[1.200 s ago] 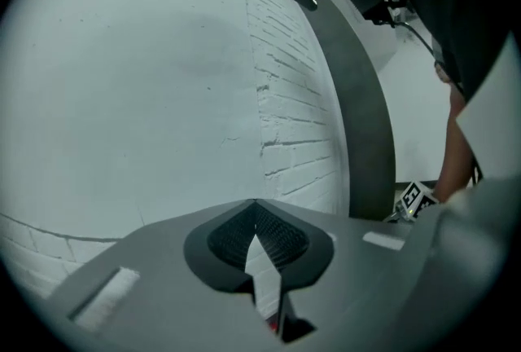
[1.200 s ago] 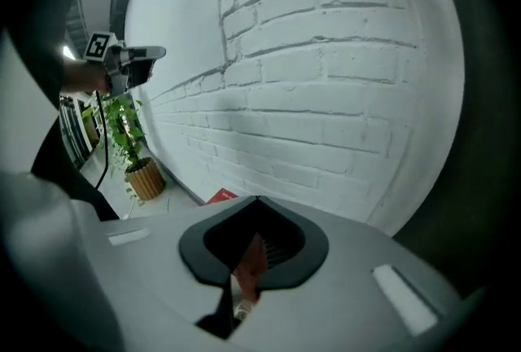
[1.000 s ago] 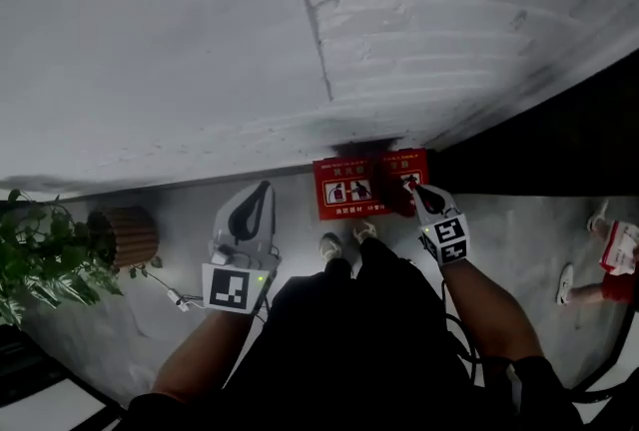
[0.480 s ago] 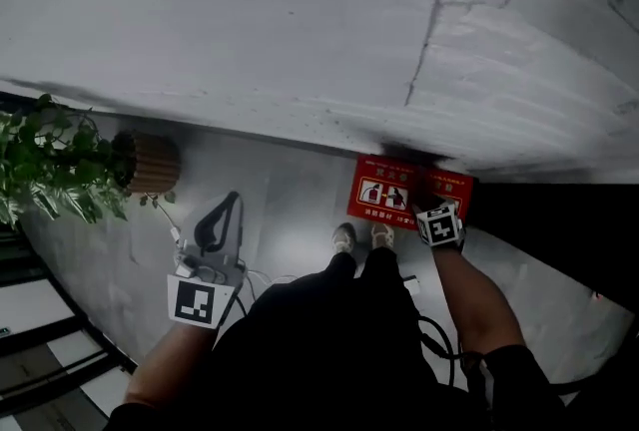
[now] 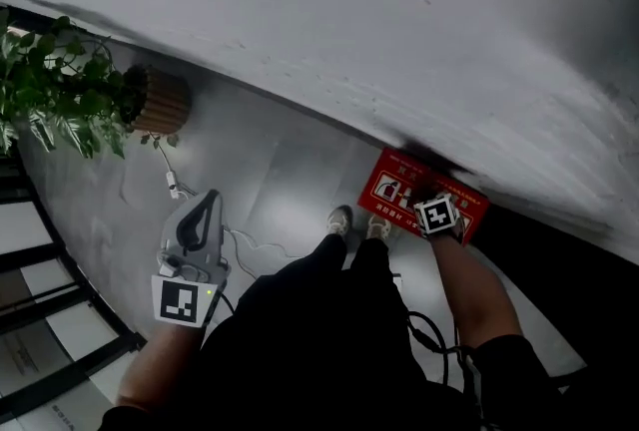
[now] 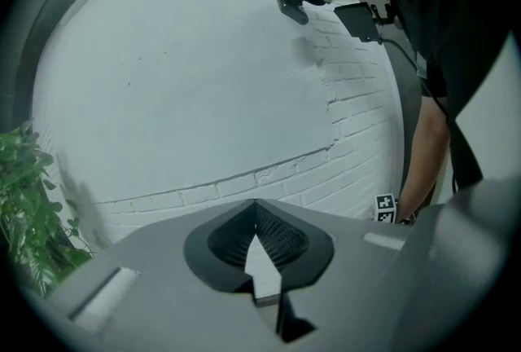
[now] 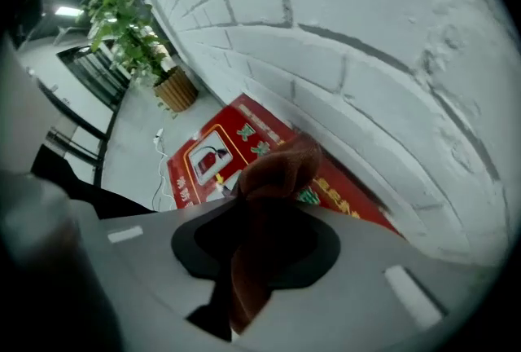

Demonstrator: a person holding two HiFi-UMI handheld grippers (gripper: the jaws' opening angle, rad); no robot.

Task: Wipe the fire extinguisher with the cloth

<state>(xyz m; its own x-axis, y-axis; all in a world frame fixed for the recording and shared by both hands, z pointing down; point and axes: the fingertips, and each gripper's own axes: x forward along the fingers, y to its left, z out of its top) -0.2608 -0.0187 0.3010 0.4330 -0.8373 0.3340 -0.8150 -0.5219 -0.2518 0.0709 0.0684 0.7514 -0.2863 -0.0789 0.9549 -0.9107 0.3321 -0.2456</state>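
While its jaws had just been closing, right gripper [image 7: 264, 216] clamped rust cloth [image 7: 285, 167].
Left gripper [image 6: 256, 204]: jaws stood together.

**Signs and markings in view**

1. Red sign [image 7: 213, 165], on the floor at the wall's foot, just ahead of the right gripper [image 7: 262, 208]. The gripper's jaws have just been closing on a cloth [image 7: 273, 179], which covers part of the sign. It carries a white panel [image 7: 209, 156] with an extinguisher picture and green and yellow characters, too small to read.
2. Left marker [image 5: 180, 300], a black-and-white square at the rear of the left gripper [image 6: 256, 208]. It has no letters.
3. Right marker [image 5: 436, 215], the same kind, at the rear of the right gripper.
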